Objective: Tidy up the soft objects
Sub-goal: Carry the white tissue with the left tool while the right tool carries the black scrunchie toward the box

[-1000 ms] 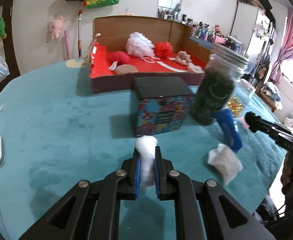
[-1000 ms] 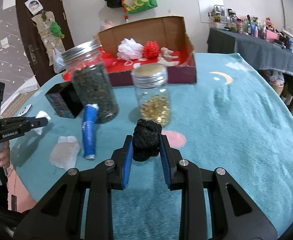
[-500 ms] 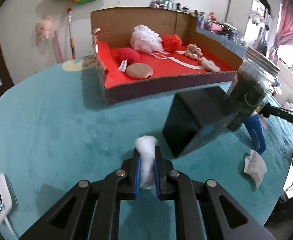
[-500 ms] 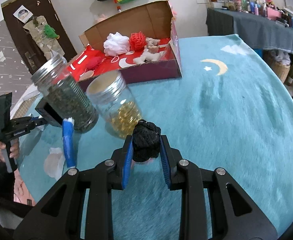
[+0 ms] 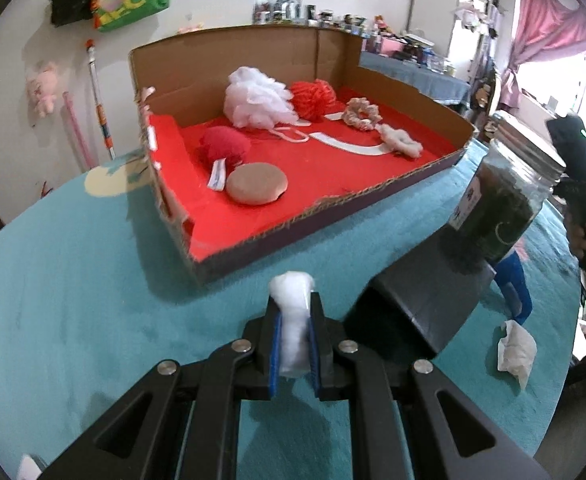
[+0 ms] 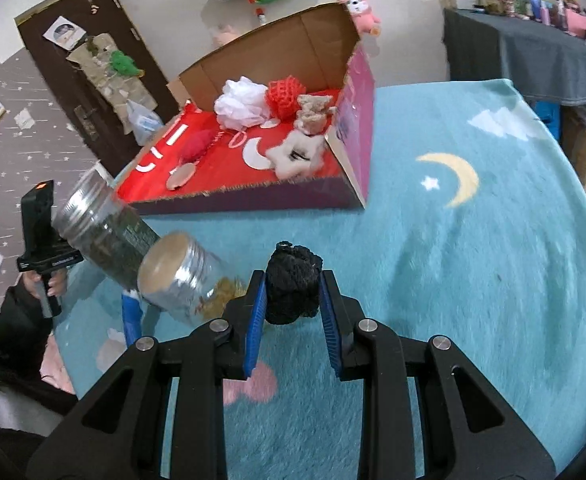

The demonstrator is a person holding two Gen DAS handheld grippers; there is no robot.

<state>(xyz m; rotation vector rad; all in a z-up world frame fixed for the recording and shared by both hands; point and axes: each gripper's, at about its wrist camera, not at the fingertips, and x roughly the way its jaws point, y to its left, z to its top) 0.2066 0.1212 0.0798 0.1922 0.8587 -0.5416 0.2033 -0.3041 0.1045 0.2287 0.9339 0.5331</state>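
While box [image 5: 373, 196] holds puffs | left fingers [image 5: 317, 320] pinch cotton [image 5: 293, 320] | right fingers [image 6: 255, 320] clamp black puff [image 6: 292, 286]

Fuzzy teal tablecloth [image 6: 473, 280], corrugated cardboard box [image 5: 229, 60], glass jar [image 6: 197, 280], fluffy cotton wad [image 5: 293, 320]

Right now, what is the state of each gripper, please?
Left gripper: closed on the white cotton wad.
Right gripper: closed on the black mesh ball.
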